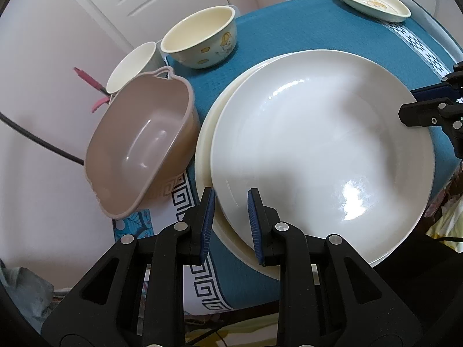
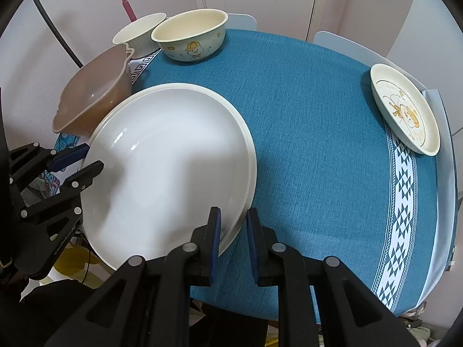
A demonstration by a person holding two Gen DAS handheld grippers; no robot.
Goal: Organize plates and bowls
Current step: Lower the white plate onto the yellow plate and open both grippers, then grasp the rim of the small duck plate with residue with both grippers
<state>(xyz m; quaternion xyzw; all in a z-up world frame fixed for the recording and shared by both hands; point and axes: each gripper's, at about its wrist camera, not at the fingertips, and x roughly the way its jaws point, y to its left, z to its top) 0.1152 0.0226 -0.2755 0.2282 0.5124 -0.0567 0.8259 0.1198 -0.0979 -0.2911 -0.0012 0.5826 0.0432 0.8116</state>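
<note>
Two large plates lie stacked, a white plate (image 1: pixel 318 150) (image 2: pixel 162 159) on top of a cream plate (image 1: pixel 204 150) (image 2: pixel 251 156). My left gripper (image 1: pixel 231 222) (image 2: pixel 84 162) is shut on the stack's left rim. On the opposite rim my right gripper (image 2: pixel 233 237) (image 1: pixel 419 104) is also shut. The stack's near side reaches out past the table's front edge. A cream bowl with a duck picture (image 1: pixel 202 37) (image 2: pixel 191 37) and a plain white bowl (image 1: pixel 130 63) (image 2: pixel 139 30) stand at the far left. A small picture plate (image 1: pixel 373 0) (image 2: pixel 405 110) sits at the far right.
A brown plastic basin (image 1: pixel 144 141) (image 2: pixel 92 101) leans at the table's left edge, close to the stack. The blue tablecloth (image 2: pixel 303 115) is bare between the stack and the small plate. Behind are a wall, a white door, a black cable and a pink-handled tool (image 1: pixel 86 81).
</note>
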